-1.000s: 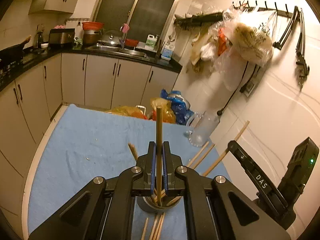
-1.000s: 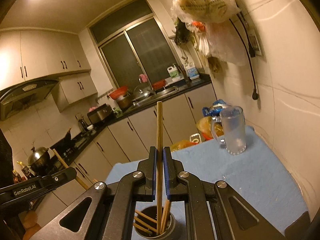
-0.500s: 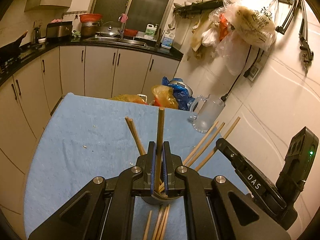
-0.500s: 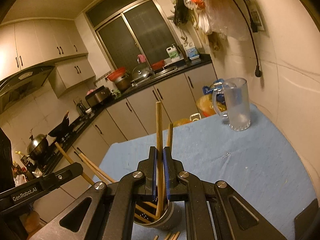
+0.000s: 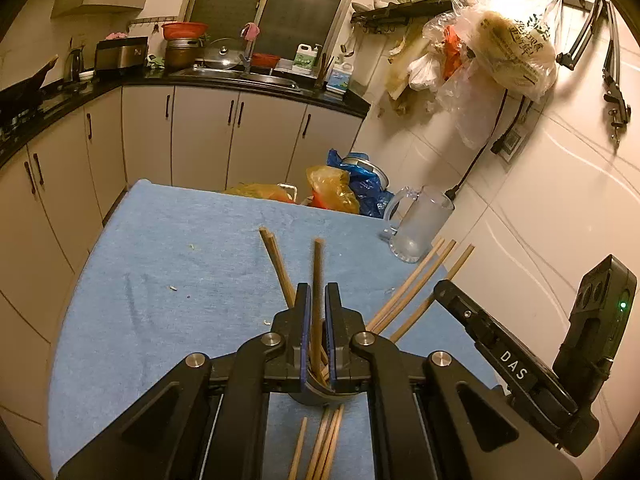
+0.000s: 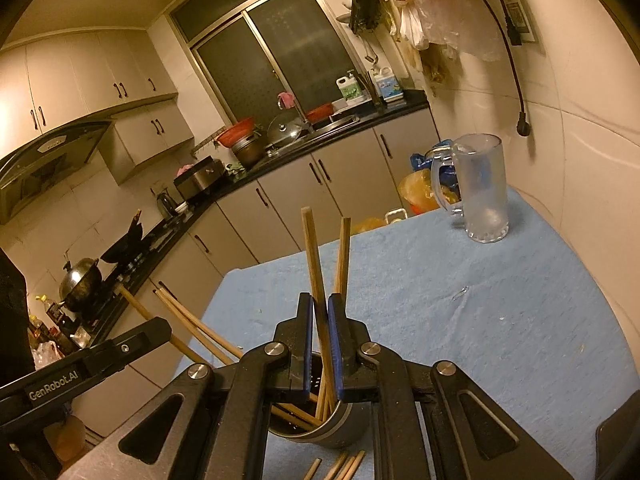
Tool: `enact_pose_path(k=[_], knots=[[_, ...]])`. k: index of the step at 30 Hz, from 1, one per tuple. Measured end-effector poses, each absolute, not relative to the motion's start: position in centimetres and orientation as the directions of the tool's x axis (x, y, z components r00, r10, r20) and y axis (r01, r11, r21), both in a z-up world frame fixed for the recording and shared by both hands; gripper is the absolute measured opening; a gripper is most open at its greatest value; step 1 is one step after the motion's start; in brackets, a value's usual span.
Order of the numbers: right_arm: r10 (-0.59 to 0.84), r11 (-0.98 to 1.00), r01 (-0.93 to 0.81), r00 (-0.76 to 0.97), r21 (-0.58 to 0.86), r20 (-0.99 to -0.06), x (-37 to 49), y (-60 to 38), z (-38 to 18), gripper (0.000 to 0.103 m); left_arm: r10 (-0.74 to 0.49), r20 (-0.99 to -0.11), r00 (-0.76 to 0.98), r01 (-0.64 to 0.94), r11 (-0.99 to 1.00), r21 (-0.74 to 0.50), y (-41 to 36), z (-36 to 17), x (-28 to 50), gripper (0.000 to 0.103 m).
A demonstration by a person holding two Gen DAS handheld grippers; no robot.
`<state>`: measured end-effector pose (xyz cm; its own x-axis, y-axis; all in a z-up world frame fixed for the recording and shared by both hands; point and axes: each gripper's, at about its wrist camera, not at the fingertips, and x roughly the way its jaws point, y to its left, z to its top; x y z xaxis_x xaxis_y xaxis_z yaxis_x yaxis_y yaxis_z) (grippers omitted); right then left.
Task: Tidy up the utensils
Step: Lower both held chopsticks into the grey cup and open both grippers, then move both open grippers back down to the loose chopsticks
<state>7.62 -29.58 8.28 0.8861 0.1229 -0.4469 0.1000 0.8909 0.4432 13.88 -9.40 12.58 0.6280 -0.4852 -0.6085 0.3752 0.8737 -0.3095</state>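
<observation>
blue towel [image 5: 168,264] on table, kitchen cabinets [image 5: 200,136] behind

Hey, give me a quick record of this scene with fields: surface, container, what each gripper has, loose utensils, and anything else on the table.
surface: table under a blue cloth
container: metal holder with chopsticks leaning in it
left gripper: shut on one chopstick, its lower end in the holder
right gripper: jaws opening, a chopstick between them, tilted
loose utensils: chopsticks lying on the cloth beside the holder
other: empty glass mug at the far corner
</observation>
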Motion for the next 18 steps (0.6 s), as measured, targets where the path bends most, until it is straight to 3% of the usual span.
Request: enact_pose_path(k=[11, 15, 18], knots=[[0.127, 0.891, 0.083, 0.899, 0.447, -0.419, 4.1, -29.8, 9.6, 0.013, -0.467, -0.58, 0.667, 0.356, 0.884, -0.303, -6.7, 13.4, 11.4, 0.007], [0.154, 0.893, 0.066, 0.885, 0.445, -0.44, 2.0, -29.4, 8.6, 0.013, -0.452, -0.589, 0.67, 0.349, 0.892, -0.287, -5.2, 12.1, 9.3, 0.015], [0.173, 0.894, 0.063, 0.865, 0.444, -0.471, 0.7, -29.1, 7.1, 0.013, -0.442, -0.613, 0.654, 0.341, 0.897, -0.282, -4.2, 10.1, 7.7, 0.015]])
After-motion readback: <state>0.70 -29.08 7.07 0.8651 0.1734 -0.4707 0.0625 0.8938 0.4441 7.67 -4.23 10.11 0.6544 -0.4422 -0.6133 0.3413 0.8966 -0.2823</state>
